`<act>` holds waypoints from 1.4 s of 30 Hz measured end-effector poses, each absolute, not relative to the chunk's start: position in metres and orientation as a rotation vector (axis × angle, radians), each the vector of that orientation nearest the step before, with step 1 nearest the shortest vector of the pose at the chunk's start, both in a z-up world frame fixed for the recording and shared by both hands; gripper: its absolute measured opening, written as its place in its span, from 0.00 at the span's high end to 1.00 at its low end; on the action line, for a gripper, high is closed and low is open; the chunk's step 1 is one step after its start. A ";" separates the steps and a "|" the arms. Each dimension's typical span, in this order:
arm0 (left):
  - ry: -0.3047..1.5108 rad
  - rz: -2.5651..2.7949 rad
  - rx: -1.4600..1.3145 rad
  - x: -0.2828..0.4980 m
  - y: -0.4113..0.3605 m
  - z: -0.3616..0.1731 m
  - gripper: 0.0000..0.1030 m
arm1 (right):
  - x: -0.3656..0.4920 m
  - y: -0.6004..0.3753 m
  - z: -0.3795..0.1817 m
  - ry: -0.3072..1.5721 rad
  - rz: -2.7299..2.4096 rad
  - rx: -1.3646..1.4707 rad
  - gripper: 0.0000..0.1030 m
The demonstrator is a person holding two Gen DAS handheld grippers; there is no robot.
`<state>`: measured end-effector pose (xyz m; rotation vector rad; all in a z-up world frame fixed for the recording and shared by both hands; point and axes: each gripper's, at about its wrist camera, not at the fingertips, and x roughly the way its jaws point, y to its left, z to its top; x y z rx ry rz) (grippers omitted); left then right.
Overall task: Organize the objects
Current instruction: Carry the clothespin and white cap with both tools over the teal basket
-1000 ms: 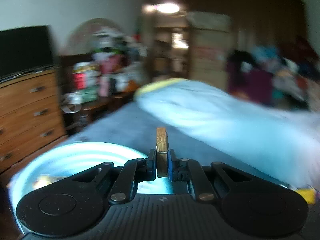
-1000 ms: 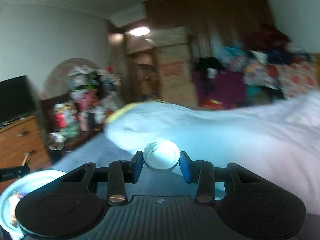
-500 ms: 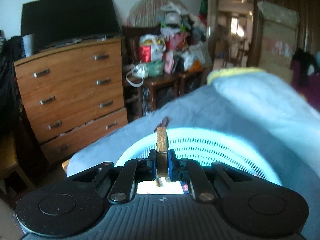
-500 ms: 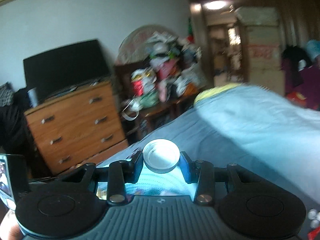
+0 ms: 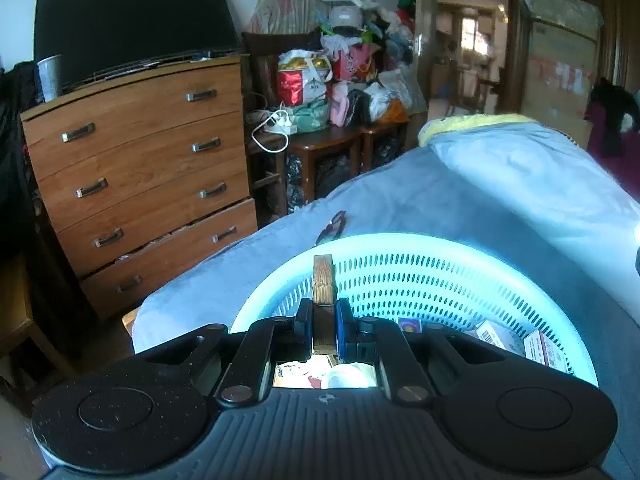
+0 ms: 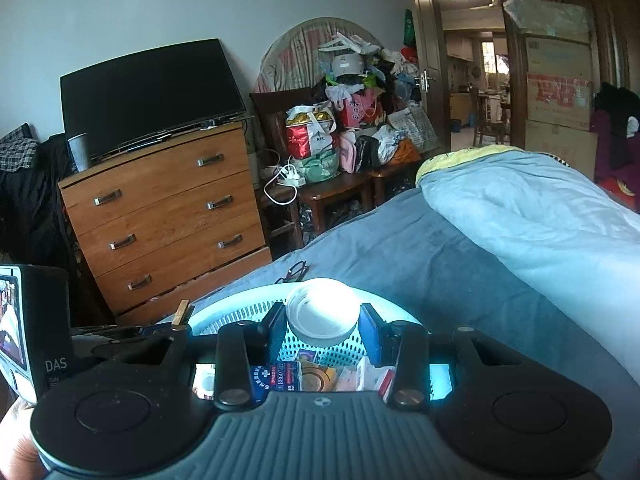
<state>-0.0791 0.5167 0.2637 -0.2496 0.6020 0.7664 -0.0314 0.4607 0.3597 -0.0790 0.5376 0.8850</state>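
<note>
Both loads hang right over the perforated basket [image 5: 420,276] on the bed. The left hand-held gripper [image 5: 324,330] pinches a wooden clip [image 5: 323,280], long axis upright; the right hand-held gripper [image 6: 323,330] clamps a white cap [image 6: 322,314]. Straight down suits both.

left gripper [image 5: 324,330] clamped on an upright wooden clip [image 5: 323,292], over the near side of a pale blue slotted basket [image 5: 420,276] on the blue bedspread [image 5: 400,204]; small boxes [image 5: 540,346] inside; glasses [image 5: 332,227] just beyond the rim
</note>
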 end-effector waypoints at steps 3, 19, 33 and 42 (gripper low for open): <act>0.604 0.764 -0.251 -0.077 0.519 0.261 0.87 | -0.026 0.459 0.358 0.541 0.883 -0.081 0.59; 0.615 0.757 -0.249 -0.067 0.524 0.255 0.87 | -0.014 0.460 0.341 0.556 0.880 -0.081 0.59; 0.624 0.753 -0.249 -0.060 0.525 0.251 0.87 | -0.011 0.466 0.335 0.556 0.881 -0.089 0.59; 0.625 0.756 -0.247 -0.058 0.525 0.250 0.87 | -0.009 0.467 0.333 0.560 0.882 -0.091 0.59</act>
